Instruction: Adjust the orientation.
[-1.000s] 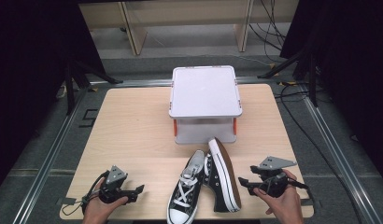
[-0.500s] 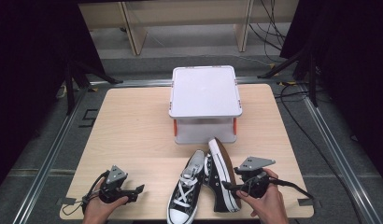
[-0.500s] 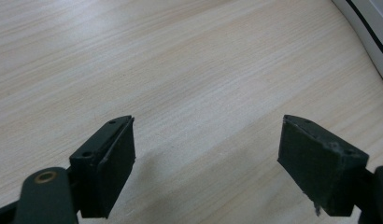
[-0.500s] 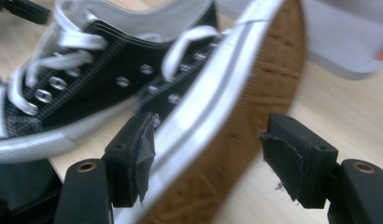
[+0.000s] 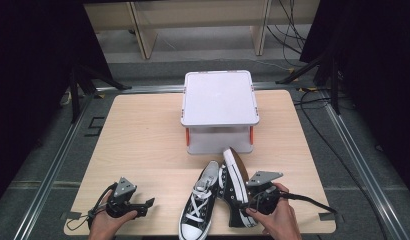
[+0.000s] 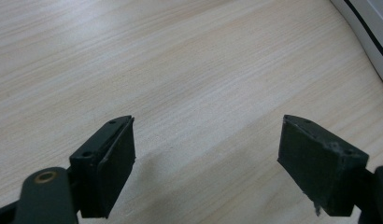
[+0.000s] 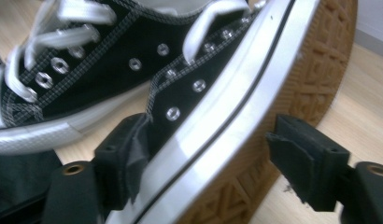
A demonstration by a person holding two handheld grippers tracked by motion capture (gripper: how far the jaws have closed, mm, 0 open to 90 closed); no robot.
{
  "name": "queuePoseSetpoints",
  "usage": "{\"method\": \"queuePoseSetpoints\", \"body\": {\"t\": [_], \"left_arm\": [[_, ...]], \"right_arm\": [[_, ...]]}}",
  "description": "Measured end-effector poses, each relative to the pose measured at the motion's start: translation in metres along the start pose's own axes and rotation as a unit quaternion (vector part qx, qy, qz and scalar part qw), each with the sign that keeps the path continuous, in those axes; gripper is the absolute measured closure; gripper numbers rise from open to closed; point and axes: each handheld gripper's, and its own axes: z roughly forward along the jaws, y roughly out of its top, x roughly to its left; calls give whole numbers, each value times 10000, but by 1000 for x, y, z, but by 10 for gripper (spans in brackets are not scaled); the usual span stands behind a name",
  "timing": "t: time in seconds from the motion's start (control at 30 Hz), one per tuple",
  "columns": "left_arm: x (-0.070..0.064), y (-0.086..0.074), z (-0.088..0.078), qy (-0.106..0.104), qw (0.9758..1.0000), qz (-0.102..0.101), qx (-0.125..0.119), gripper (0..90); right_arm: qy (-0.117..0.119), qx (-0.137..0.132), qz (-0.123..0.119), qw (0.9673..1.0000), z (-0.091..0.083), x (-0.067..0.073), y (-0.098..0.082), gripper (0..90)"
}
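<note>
Two black canvas sneakers with white laces lie at the table's front middle. The left sneaker [image 5: 197,200] stands upright, and its white sole edge [image 6: 367,28] shows in the left gripper view. The right sneaker [image 5: 234,177] lies on its side with its brown sole facing right. My right gripper [image 5: 244,199] straddles that sneaker's sole rim [image 7: 213,121]. Its jaws have just been opening: one pad rests near the canvas side and the other stands off the sole. My left gripper [image 5: 149,204] is open over bare wood [image 6: 206,154] at the front left.
A white lidded box [image 5: 220,100] with orange latches stands at the table's middle back, just behind the sneakers. Bare wooden tabletop [image 5: 138,145] lies to the left. Cables trail from both grippers near the front edge.
My right gripper has moved left from the table's front right up to the tipped sneaker, and its jaws now stand around the sole rim. The left gripper has stayed where it was.
</note>
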Motion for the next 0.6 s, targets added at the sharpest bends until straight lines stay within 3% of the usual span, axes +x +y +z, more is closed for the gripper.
{"method": "queuePoseSetpoints", "body": {"t": [0.07,0.17,0.2,0.37,0.43,0.57,0.6], "left_arm": [[-1,-1,1,-25,10000,-70,-51,184],[0,0,0,-4,10000,-67,-72,184],[0,-1,0,-17,9999,-70,-79,184],[-1,-1,0,-26,9999,-88,-73,184],[1,0,0,-21,10000,10,-74,185],[0,-1,0,-28,9999,-79,-75,184],[1,0,0,-20,10000,27,-81,184]], "right_arm": [[16,-39,-84,10000,-2,-1,-1,349],[-6,-9,19,10000,-8,-2,-1,375],[-28,4,-75,10000,-10,-3,-1,383],[-96,108,50,9999,-19,-7,-3,412],[-93,65,-57,9999,-25,-12,-4,450],[37,-29,196,9998,-30,-20,-9,463],[135,-4,348,9993,-34,-25,-12,487]]}}
